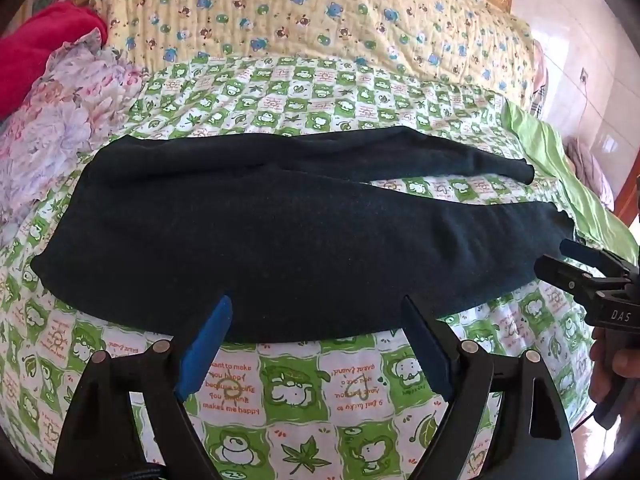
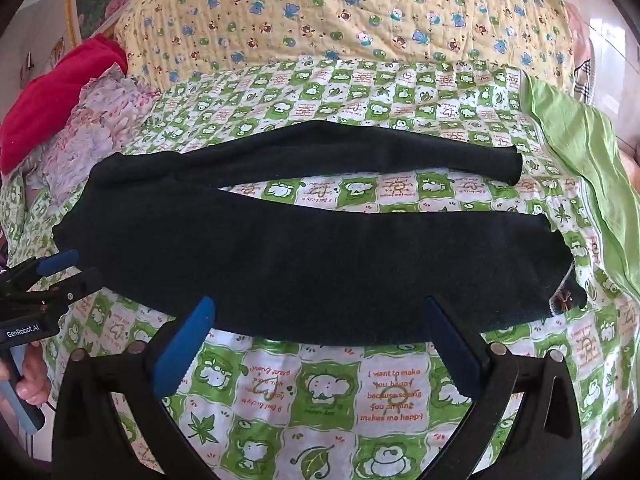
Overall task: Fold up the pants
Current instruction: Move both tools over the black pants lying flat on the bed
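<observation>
While both sets of tongs hang parted and empty above the bed, the dark pants [image 1: 280,232] lie spread flat on the green-and-white cartoon sheet [image 1: 296,396] in the left wrist view, their long axis running across the frame: the broad waist end sits to the left, near a heap of floral cloth [image 1: 68,128], and the two legs taper to the right, splitting into a narrow V with a strip of sheet showing between them. The left tongs [image 1: 316,336] hover spread wide just at the near edge of the nearer leg, gripping nothing, while the right tongs [image 1: 560,256] come in from the right beside that leg's cuff, also apart. The fabric looks like a soft, matte knit, judged light and limp, likely to sag and drag on the sheet rather than slide; pinching an edge at the waist and at a cuff seems the surest hold. In the right wrist view the pants [image 2: 312,256] show the same lie, waist left, cuffs right, the far cuff [image 2: 508,166] ending short of a green cloth [image 2: 580,152] and the near cuff curling slightly at the right. The right tongs [image 2: 320,340] stand wide and empty at the near leg's edge; the left tongs [image 2: 60,276] wait beside the waist, a gap visible between their tips.
</observation>
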Demonstrator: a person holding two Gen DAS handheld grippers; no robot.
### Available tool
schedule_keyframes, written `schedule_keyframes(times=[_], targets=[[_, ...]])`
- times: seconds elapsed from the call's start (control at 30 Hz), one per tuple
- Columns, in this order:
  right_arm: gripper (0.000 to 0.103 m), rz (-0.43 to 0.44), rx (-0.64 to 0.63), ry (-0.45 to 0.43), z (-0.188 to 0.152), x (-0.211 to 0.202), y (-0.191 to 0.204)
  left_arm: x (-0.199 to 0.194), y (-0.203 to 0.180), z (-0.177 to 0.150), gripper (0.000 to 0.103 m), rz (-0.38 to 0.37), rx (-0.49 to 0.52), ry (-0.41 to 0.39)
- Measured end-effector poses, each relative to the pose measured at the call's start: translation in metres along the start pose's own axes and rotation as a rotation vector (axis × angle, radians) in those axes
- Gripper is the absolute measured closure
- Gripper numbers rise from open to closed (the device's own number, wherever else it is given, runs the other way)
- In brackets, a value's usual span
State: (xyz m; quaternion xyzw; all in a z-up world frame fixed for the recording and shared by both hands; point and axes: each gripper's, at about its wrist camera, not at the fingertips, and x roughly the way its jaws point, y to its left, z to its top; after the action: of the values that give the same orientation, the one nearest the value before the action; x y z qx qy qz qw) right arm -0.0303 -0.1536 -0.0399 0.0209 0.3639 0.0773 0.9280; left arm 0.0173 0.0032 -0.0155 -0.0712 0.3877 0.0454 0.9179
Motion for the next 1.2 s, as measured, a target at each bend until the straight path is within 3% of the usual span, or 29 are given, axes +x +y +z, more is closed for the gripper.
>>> schedule_keyframes(times=[1.2], targets=[[0.000, 0.032, -0.007, 0.011, 0.0031, 0.0043, 0.0056, 0.0007, -0.0033, 0.0017, 0.016, -0.009, 0.026, -0.002]])
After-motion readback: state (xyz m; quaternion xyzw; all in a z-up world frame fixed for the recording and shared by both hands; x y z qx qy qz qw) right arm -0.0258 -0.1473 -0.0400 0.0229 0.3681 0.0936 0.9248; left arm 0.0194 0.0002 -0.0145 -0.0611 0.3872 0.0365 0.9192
